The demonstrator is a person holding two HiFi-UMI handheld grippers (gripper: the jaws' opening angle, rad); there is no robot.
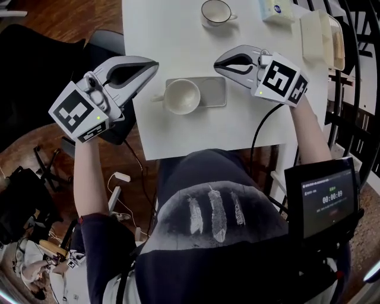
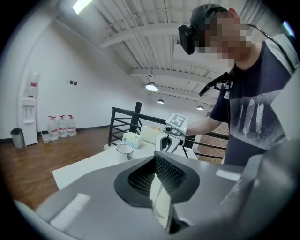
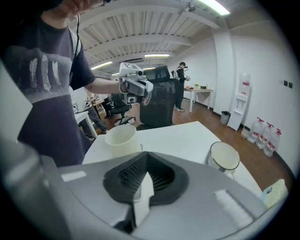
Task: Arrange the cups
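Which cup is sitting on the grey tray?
The plain cream cup nearest the person sits on the grey tray. The dark-rimmed cup stands farther away on the bare white table.

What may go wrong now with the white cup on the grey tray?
Both the left tool and right tool are shut; reaching in so may push the white cup rather than grip it.
The cup sits at the left end of the grey tray; a nudge might tip it off.

Cream cup (image 1: 181, 96) upright on tray (image 1: 214, 92), rimmed cup (image 1: 215, 12) beyond
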